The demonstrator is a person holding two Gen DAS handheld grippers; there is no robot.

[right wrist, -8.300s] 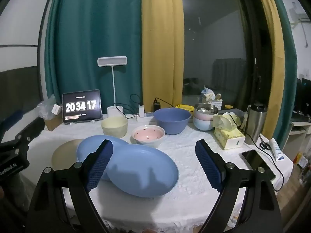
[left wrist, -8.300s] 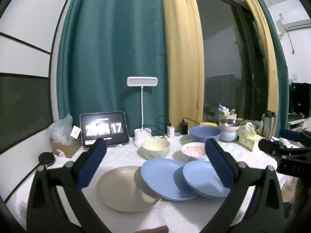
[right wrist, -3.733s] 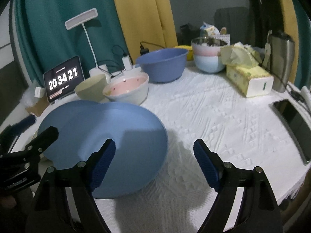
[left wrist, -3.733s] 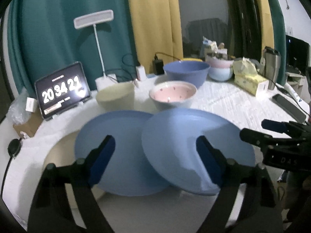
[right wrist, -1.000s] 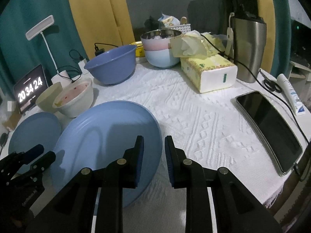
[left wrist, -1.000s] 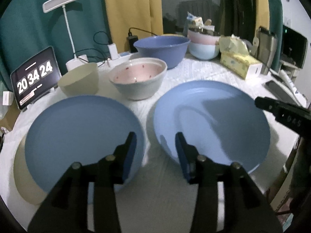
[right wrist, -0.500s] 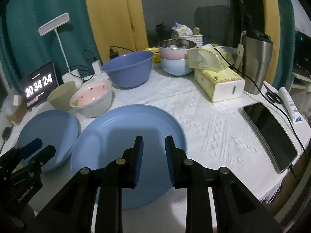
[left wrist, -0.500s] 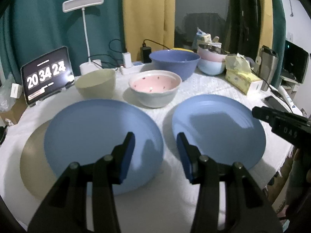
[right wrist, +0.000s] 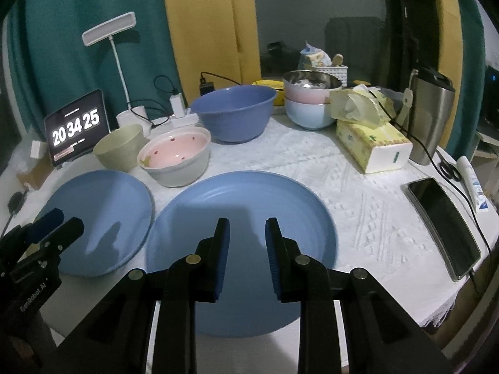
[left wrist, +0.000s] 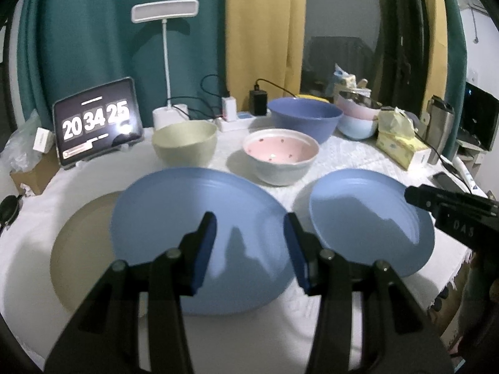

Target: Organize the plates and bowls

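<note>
Two blue plates lie side by side on the white cloth. The left blue plate [left wrist: 187,230] overlaps a beige plate [left wrist: 81,249]. The right blue plate [left wrist: 368,218] lies apart, and fills the right wrist view [right wrist: 246,243]. My left gripper [left wrist: 249,246] hovers over the left plate's near rim, jaws partly open and empty. My right gripper [right wrist: 246,252] hovers over the right plate, jaws narrowly open and empty. Behind stand a beige bowl [left wrist: 184,143], a pink-lined bowl [left wrist: 280,159] and a big blue bowl [left wrist: 302,121].
A clock tablet [left wrist: 96,121] and lamp [left wrist: 165,62] stand at the back left. Stacked bowls [right wrist: 312,103], a tissue box [right wrist: 371,137], a steel tumbler [right wrist: 430,115], a phone [right wrist: 443,224] and cables lie to the right. The table edge is close in front.
Both grippers have narrowed from wide open. The two blue plates, which overlapped before, now lie apart. Both grippers have risen and pulled back a little in the last second.
</note>
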